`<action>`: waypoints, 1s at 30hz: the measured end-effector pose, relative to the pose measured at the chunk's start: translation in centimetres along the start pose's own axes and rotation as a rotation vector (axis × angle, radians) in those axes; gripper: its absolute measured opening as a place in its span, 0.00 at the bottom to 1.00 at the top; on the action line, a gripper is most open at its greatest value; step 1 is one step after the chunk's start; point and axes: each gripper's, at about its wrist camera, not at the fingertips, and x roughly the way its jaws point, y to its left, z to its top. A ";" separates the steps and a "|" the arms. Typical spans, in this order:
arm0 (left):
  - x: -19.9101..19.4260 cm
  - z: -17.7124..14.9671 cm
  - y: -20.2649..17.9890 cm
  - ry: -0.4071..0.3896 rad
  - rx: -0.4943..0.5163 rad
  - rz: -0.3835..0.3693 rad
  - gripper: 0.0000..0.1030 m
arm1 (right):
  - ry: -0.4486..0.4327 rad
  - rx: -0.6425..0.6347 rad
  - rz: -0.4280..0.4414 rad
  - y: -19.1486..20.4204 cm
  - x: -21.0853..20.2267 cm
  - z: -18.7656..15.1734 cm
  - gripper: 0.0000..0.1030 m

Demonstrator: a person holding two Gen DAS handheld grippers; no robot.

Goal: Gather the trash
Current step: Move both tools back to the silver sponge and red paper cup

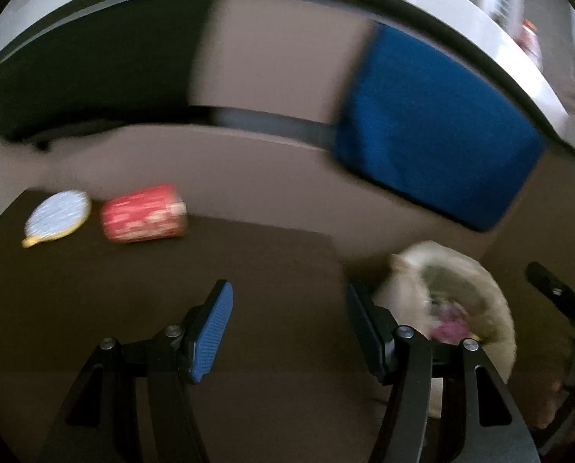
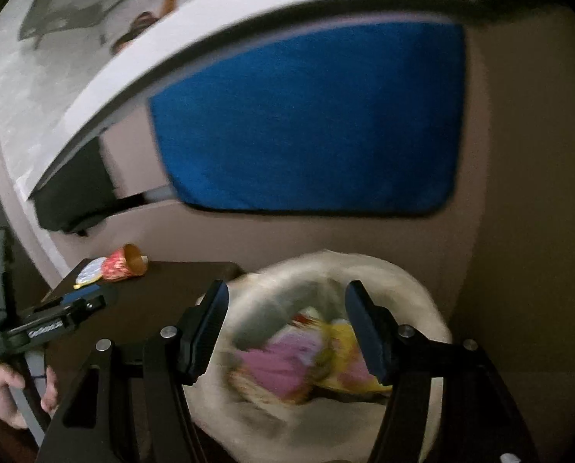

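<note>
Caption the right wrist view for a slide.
Open right gripper above a cream trash bag holding colourful wrappers; red cup on its side on the dark table.

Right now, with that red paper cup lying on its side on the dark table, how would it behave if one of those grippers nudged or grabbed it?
The red paper cup lies tipped over with its open mouth showing, so a nudge would probably roll it in a curve across the dark table. It looks like thin paper, likely light and easily crushed. The lid lies flat beside it.

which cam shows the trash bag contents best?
Right wrist: it looks straight into the open bag, pink and yellow wrappers visible, though blurred. Left wrist catches the bag only at the right edge, partly behind a finger, with a bit of pink inside.
</note>
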 end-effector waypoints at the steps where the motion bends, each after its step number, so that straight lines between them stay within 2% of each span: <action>1: -0.4 0.1 1.6 0.000 -0.018 0.017 0.60 | 0.003 -0.011 0.022 1.2 0.2 0.3 0.59; 8: -5.0 0.2 14.2 -0.036 -0.170 0.125 0.59 | 0.052 -0.061 0.197 10.3 3.2 2.9 0.59; 10: -6.8 0.2 17.6 -0.059 -0.185 0.162 0.58 | 0.091 -0.085 0.247 13.5 5.6 3.7 0.59; 15: -9.0 0.4 23.5 -0.087 -0.191 0.216 0.58 | 0.200 -0.144 0.299 20.5 12.9 3.7 0.59; 17: -8.5 0.9 25.6 -0.077 -0.198 0.195 0.58 | 0.232 -0.178 0.301 22.5 15.6 3.1 0.58; 21: -5.9 2.5 28.9 -0.031 -0.176 0.116 0.58 | 0.270 -0.290 0.247 25.8 20.7 2.1 0.55; 25: -2.5 4.4 31.3 -0.003 -0.196 0.020 0.58 | 0.304 -0.240 0.267 25.7 24.4 2.4 0.54; 28: 0.4 5.9 33.1 0.009 -0.263 0.014 0.58 | 0.335 -0.207 0.273 25.4 26.9 2.7 0.54; 30: 2.5 7.0 33.8 0.015 -0.285 0.019 0.58 | 0.383 -0.198 0.353 25.3 28.2 2.4 0.37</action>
